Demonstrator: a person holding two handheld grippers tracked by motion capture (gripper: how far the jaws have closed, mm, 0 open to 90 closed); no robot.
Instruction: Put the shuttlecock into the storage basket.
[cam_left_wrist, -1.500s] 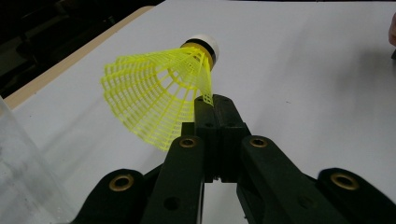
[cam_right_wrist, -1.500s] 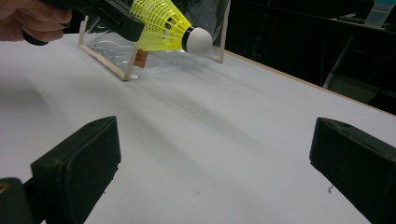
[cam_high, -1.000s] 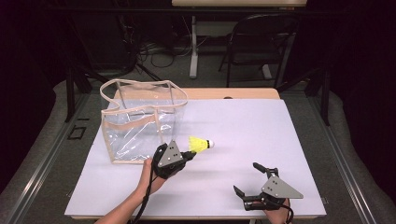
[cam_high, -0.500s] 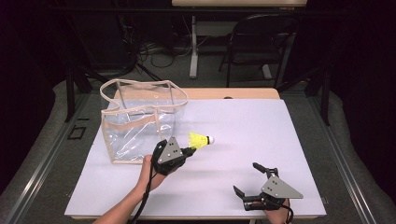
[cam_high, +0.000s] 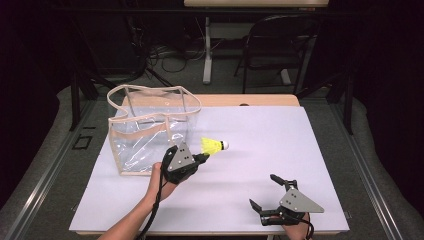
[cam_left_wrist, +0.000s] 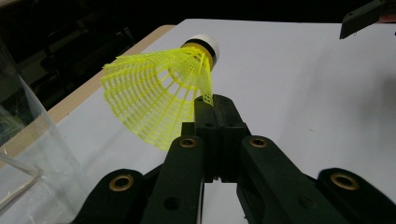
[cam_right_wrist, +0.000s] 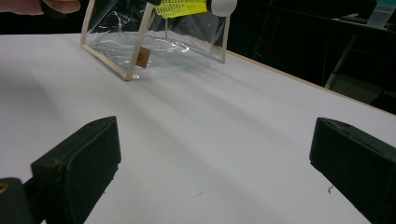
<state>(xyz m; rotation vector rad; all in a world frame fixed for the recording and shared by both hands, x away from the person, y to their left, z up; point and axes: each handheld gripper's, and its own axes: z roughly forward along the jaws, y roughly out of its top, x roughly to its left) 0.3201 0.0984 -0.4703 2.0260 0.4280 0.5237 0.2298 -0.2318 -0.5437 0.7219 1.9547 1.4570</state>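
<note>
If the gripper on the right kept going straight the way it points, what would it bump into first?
Probably the clear bag: the open right gripper looks across bare white table toward it. The yellow shuttlecock held above seems higher than its line, though depth is uncertain.

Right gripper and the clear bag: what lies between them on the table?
Only bare white table lies between the right gripper and the clear bag, as the right gripper view shows.
</note>
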